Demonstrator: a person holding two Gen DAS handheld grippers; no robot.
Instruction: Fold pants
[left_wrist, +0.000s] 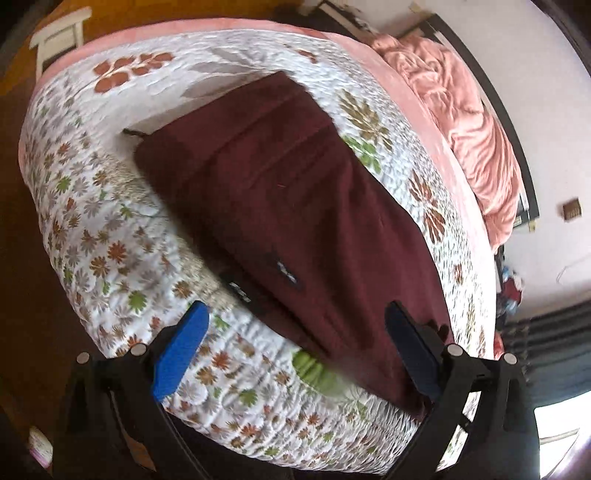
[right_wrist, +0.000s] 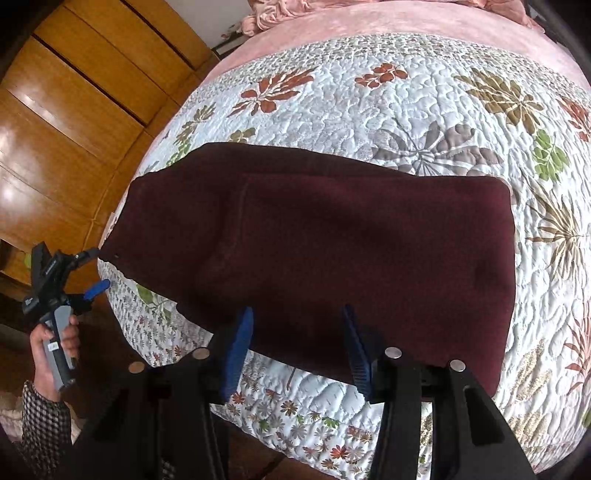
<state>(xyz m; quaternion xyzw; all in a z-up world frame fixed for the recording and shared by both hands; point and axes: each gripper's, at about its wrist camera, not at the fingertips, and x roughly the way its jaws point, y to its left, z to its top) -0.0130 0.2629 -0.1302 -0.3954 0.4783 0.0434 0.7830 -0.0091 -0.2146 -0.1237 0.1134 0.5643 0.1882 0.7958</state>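
Note:
The maroon pants (right_wrist: 332, 236) lie folded into a broad rectangle on the floral quilt (right_wrist: 406, 96). My right gripper (right_wrist: 297, 332) hovers over their near edge, its blue fingers (right_wrist: 240, 347) apart and pressing on nothing. In the left wrist view the pants (left_wrist: 295, 192) run away from the camera, with small dark labels near the close end. My left gripper (left_wrist: 295, 332) is open above that end, empty. From the right wrist view, the left gripper (right_wrist: 96, 271) is held by a hand (right_wrist: 51, 347) just off the bed's left edge, beside the pants' corner.
A wooden wardrobe (right_wrist: 74, 110) stands close to the bed's left side. A crumpled pink blanket (left_wrist: 461, 122) lies at the head of the bed, over a pink sheet (right_wrist: 406, 26). A white stool (left_wrist: 59, 37) stands on the floor beyond the bed. Dark curtains (left_wrist: 546, 350) hang on the right.

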